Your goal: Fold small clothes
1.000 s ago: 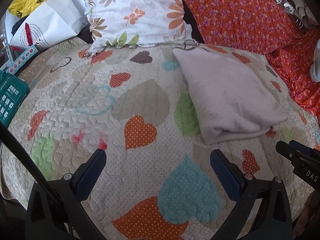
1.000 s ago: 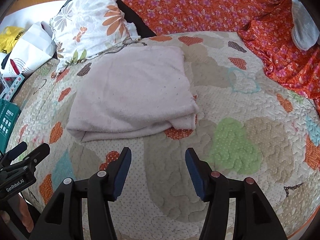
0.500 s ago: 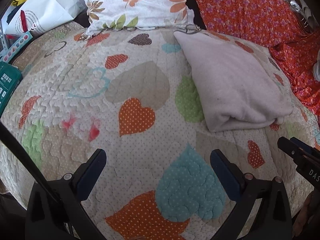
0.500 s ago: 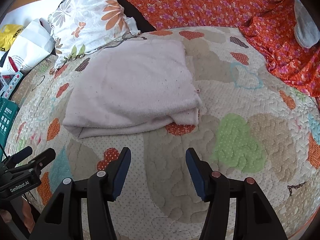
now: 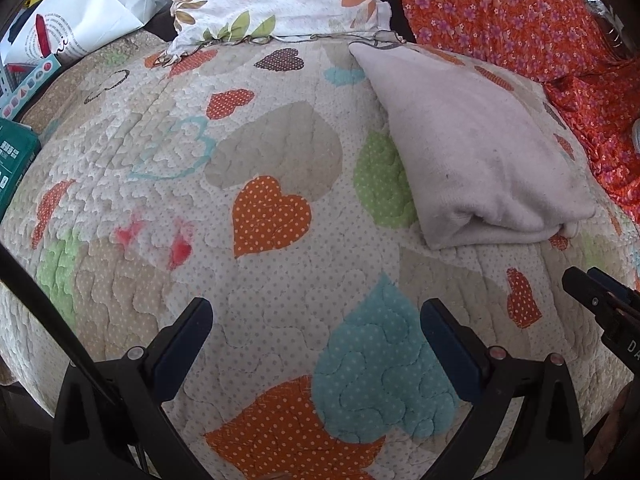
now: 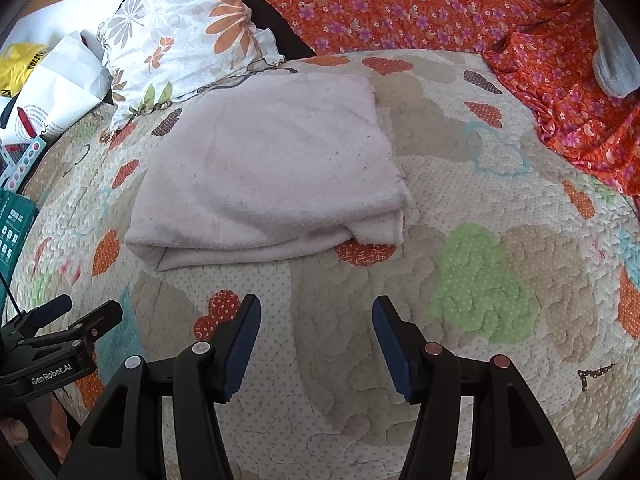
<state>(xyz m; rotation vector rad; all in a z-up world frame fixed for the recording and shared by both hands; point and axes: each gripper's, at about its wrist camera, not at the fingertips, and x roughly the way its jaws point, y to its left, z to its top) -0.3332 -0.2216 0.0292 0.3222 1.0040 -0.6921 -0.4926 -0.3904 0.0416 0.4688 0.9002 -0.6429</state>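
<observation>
Quilt [image 6: 460,208] with heart patches

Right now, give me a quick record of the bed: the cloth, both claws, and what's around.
cloth: pale pink cloth, folded, lying flat on the quilt
left claw: open, empty, above bare quilt, short of the cloth
right claw: open, empty, just short of the cloth's near edge
pillow: floral, behind the cloth
orange sheet: along the far side
</observation>
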